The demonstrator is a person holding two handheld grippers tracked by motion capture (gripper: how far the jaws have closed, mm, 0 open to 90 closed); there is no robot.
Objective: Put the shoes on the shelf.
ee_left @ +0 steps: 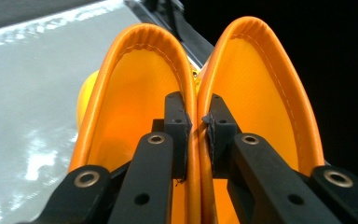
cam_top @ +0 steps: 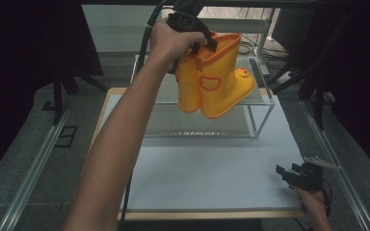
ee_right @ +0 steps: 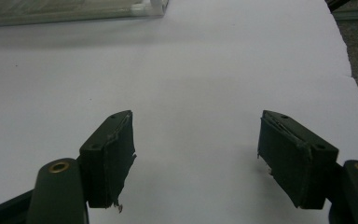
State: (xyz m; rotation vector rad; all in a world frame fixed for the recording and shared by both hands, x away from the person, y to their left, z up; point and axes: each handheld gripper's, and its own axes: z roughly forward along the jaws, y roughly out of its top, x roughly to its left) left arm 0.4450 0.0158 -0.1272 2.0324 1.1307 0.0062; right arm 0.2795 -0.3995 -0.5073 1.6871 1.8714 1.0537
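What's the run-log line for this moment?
left gripper: shut on boots, pinching both cuffs together | boots: lifted above glass shelf rack | right gripper: open, empty, over white tabletop

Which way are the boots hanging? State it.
Tilted, off the table: the left gripper pinches both boots by their adjoining rims, toes pointing right.

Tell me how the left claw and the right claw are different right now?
The left claw is pinched shut on the rims of the two yellow boots, while the right claw stands wide open with nothing in it. The left claw is lifted high above the glass shelf; the right claw sits low by the white table. Both have black pads and a hand holding them.
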